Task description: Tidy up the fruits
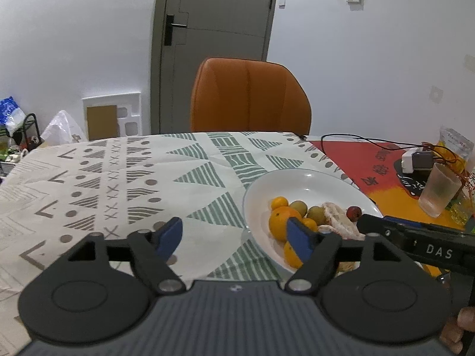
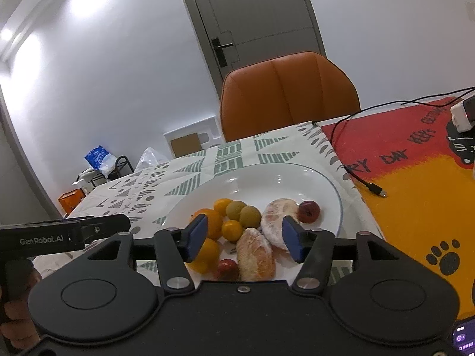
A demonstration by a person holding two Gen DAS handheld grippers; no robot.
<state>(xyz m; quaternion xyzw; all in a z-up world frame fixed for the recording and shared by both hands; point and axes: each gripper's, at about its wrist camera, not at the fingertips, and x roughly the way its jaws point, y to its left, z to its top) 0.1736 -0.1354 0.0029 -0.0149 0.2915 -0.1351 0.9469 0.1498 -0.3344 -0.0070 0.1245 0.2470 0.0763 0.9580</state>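
One counter (image 1: 89, 184) under a patterned cloth fills the middle of both views, an orange chair (image 1: 249, 98) behind it at upper centre. The white plate (image 2: 297, 178) lies at centre, holding the fruits (image 2: 237, 216). Left gripper (image 1: 234, 237) and right gripper (image 2: 242, 237) hang low, fingers (image 2: 196, 237) spread, gripping nothing.

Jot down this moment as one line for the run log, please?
left tool: open, empty | right tool: open, empty | white plate: oranges, green fruits, pomelo pieces | stage: fruits plated
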